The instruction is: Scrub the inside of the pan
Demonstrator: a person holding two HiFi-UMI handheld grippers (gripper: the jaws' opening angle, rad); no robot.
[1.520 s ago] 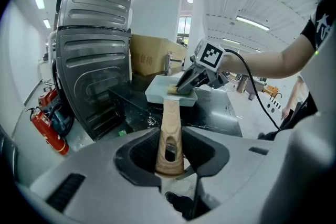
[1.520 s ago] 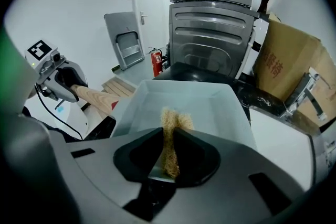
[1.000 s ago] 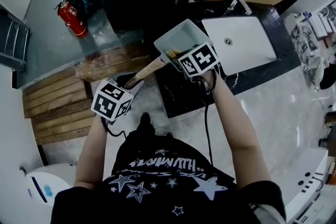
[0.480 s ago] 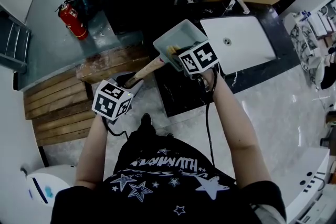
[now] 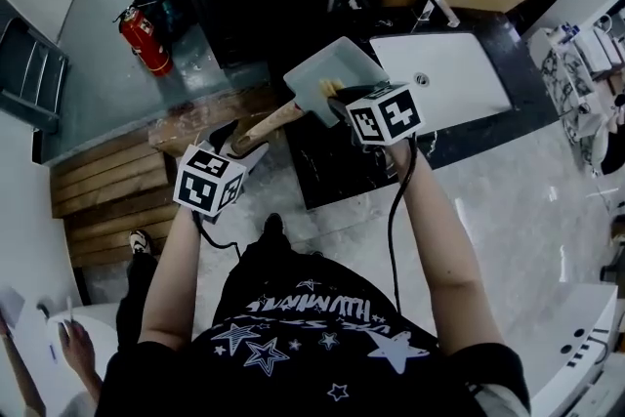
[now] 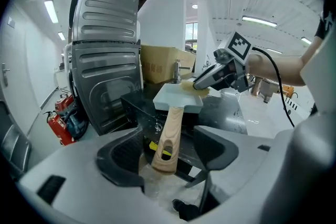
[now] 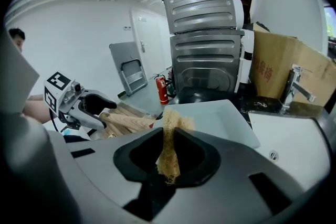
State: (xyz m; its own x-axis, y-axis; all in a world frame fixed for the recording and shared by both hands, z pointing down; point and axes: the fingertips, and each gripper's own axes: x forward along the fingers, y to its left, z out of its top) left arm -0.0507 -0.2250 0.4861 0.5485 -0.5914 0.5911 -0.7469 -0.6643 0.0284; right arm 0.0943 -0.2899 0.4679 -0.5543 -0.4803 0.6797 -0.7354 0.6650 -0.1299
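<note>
**As Left Jaws Parted, Pan Handle Lay Loose Between Them**

While the left gripper (image 6: 170,145) had just been opening its jaws, the wooden handle (image 6: 169,131) of the pan (image 6: 178,96) lay between them. The jaws stood wide apart, with a clear gap on either side of the wood, and neither pad pressed on it. The handle's slotted end pointed back toward that gripper. The pale, square, shallow pan sat out beyond the fingertips.

From the head view, the pan was at the near left corner of the dark counter (image 5: 332,166), just left of the white sink (image 5: 459,83). Its handle reached off the counter's edge toward the left gripper.

The right gripper (image 7: 169,136) had its jaws closed on a yellow scrubbing pad (image 7: 169,157), pinched upright between them. The pad's frayed top stood above the fingertips, with the inside of the pan spread just beyond it. In the left gripper view, the pad's free end sat at the pan's far right corner, seemingly touching the rim there, though the angle left that uncertain.

Red printed characters ran across the side of the cardboard box (image 7: 278,65) behind the tap (image 7: 291,84), too soft to be read. Each gripper's cube (image 5: 208,183) bore black-and-white square markers with no letters. The person's dark shirt (image 5: 312,327) carried white stars and a line of white lettering that could not be made out from above.
</note>
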